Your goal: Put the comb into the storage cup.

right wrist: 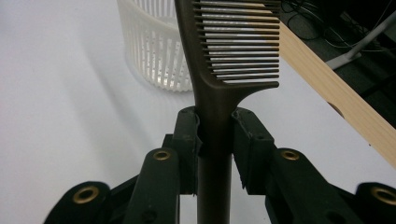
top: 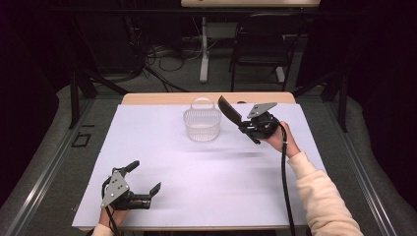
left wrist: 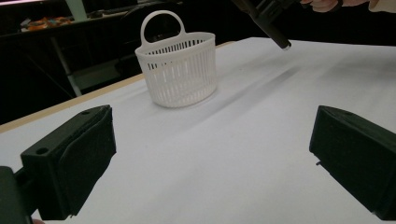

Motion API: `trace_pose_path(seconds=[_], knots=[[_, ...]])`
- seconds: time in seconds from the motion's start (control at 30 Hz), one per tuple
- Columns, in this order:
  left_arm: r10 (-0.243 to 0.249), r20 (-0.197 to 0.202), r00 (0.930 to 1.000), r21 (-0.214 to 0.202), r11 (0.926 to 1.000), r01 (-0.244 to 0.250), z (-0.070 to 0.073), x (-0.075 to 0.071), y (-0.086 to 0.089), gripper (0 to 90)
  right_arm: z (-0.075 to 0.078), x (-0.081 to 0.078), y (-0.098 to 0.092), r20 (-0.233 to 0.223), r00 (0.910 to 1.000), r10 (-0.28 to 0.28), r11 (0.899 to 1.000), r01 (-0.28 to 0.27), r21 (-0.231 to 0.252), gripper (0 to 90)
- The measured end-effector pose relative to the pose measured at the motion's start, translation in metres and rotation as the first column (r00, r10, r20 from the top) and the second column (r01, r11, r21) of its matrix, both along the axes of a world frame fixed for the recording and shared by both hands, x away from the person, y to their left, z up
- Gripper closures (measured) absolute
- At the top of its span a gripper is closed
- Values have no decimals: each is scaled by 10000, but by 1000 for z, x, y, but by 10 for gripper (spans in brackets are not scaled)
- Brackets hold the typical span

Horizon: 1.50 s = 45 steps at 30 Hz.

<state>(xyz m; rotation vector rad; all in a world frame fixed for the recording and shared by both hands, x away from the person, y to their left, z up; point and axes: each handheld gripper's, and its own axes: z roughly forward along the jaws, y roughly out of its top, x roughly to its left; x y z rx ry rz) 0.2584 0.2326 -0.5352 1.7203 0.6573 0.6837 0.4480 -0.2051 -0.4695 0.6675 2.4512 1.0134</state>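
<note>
the dark brown plastic comb with a long straight handle (right wrist: 215, 100) is clamped by its handle between the pads of the right hand-held gripper (right wrist: 215, 135), just below the toothed head. the grip sits near the head rather than at the handle's end, which probably keeps the teeth steady and leaves the handle tail projecting back past the jaws. in the high view the comb (top: 229, 112) is held in the air, tilted up toward 11 o'clock from the right hand-held gripper (top: 246, 127), with its head just at 3 o'clock of the white slotted plastic basket with a loop handle (top: 202, 124). comb and basket are near but apart. this pose suggests the comb is being lined up for lowering into the basket's open top.

the basket stands upright on the white-covered tabletop (top: 211, 172), toward its 12 o'clock edge, mouth upward so that it can receive the comb.

the left hand-held gripper (top: 142, 179) rests low at the tabletop's 7 o'clock corner, jaws spread wide and holding nothing, well apart from the basket. from there it is clear of the right hand's path.
</note>
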Motion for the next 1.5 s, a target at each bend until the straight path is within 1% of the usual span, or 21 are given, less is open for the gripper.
trace_pose_path(seconds=[0.27, 0.5, 0.7, 1.13, 1.5], knots=[[-5, -9, 10000, -3, 10000, 5, 0, 0, 0, 3, -1, 2, 3, 18, 10000, 22, 10000, -22, 17, 722], [-8, 0, 10000, 12, 10000, 8, 0, 0, 0, 3, 3, 5, 4, 90, 9999, -106, 9998, 104, 195, 722], [0, 7, 10000, -2, 10000, 0, 0, 0, 0, 3, 4, 5, 6, 294, 9994, -155, 9993, 145, 333, 722], [9, 10, 10000, -32, 10000, -9, 0, 0, 0, 3, 7, 9, 11, 420, 9987, -272, 9982, 249, 543, 723], [-1, 14, 10000, -35, 10000, 1, 0, 0, 0, 3, 10, 11, 15, 501, 9984, -276, 9982, 249, 543, 723]])
